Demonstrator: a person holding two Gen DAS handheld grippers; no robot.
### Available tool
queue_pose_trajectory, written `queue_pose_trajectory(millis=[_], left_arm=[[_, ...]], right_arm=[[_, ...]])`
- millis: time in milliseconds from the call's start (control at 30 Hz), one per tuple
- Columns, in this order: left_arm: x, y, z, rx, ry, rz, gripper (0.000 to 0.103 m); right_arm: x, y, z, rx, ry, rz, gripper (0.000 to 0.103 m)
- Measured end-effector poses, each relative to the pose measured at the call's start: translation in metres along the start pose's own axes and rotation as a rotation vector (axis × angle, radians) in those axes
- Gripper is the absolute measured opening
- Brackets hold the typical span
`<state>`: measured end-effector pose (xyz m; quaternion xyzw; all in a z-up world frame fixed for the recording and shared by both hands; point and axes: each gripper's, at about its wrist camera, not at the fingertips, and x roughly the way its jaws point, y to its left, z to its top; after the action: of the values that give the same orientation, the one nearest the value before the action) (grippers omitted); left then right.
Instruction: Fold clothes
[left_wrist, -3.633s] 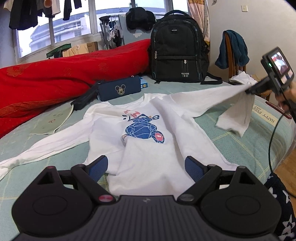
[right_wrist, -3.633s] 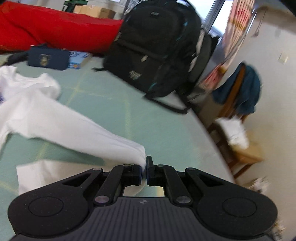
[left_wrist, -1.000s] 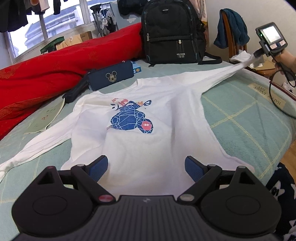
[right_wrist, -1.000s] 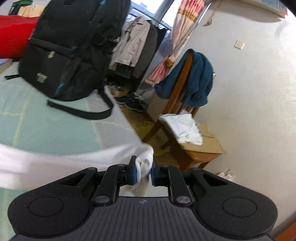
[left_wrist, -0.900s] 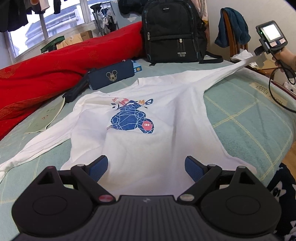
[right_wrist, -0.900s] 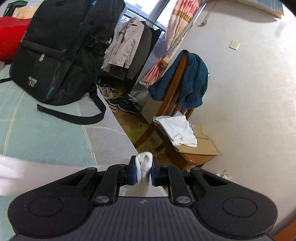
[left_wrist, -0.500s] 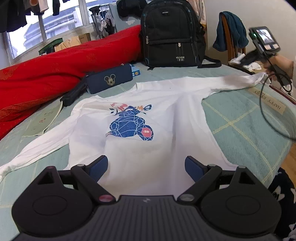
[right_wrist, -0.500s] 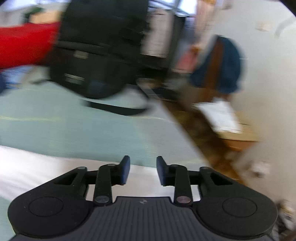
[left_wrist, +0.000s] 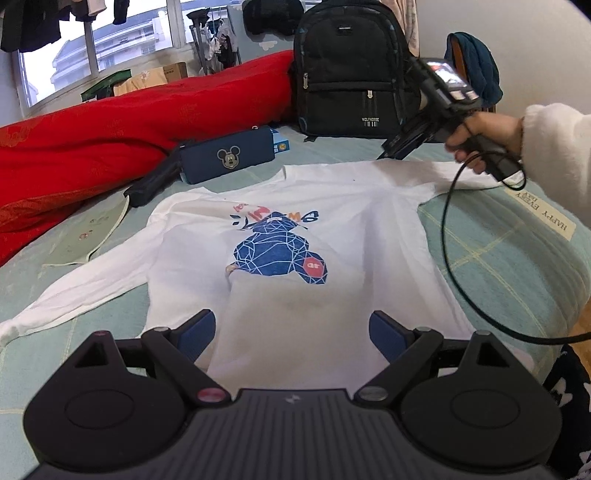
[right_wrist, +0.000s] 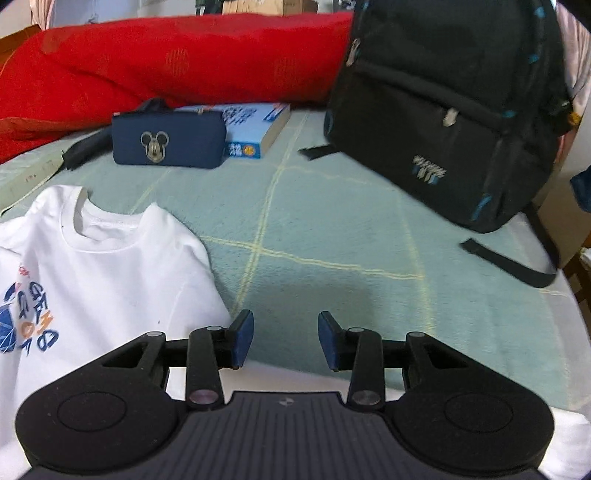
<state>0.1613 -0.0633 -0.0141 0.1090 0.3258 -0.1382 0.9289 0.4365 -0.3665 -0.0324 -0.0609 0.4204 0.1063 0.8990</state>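
Observation:
A white long-sleeved shirt (left_wrist: 295, 206) with a blue print lies face up on the green bed cover (left_wrist: 498, 251), both sleeves spread out. My left gripper (left_wrist: 291, 328) hovers open over the hem, nothing between its blue pads. The right gripper (left_wrist: 386, 154), held by a hand in a white sleeve, points down at the shirt's right shoulder, where the right sleeve (left_wrist: 461, 173) begins. In the right wrist view that gripper (right_wrist: 285, 339) is open with only bed cover between its fingers. The shirt's collar and shoulder (right_wrist: 110, 266) lie just to its left.
A black backpack (left_wrist: 351, 74) stands at the back of the bed, beside a red quilt (left_wrist: 129, 129). A navy Mickey pouch (left_wrist: 229, 155) and a blue book (right_wrist: 255, 125) lie beyond the collar. The gripper's cable (left_wrist: 447, 240) hangs over the bed's right edge.
The right gripper let go of the sleeve cuff, opened and swung left over the bed to the shirt's shoulder. The sleeve now lies on the bed. The left gripper kept still.

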Motion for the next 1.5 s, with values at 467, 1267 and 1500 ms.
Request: queue_pose_trajectory(millis=[467, 1267, 1500], left_arm=[[0.014, 0.007, -0.003, -0.017, 0.014, -0.017, 0.090], [0.018, 0.021, -0.006, -0.046, 0.009, -0.017, 0.090], [0.015, 0.031, -0.007, -0.071, 0.005, -0.007, 0.090]], right_arm=[[-0.008, 0.072, -0.024, -0.189, -0.017, 0.131, 0.041], [0.002, 0.055, 0.006, -0.225, -0.160, 0.010, 0.008], [0.040, 0.047, 0.024, -0.174, -0.161, -0.157, 0.007]])
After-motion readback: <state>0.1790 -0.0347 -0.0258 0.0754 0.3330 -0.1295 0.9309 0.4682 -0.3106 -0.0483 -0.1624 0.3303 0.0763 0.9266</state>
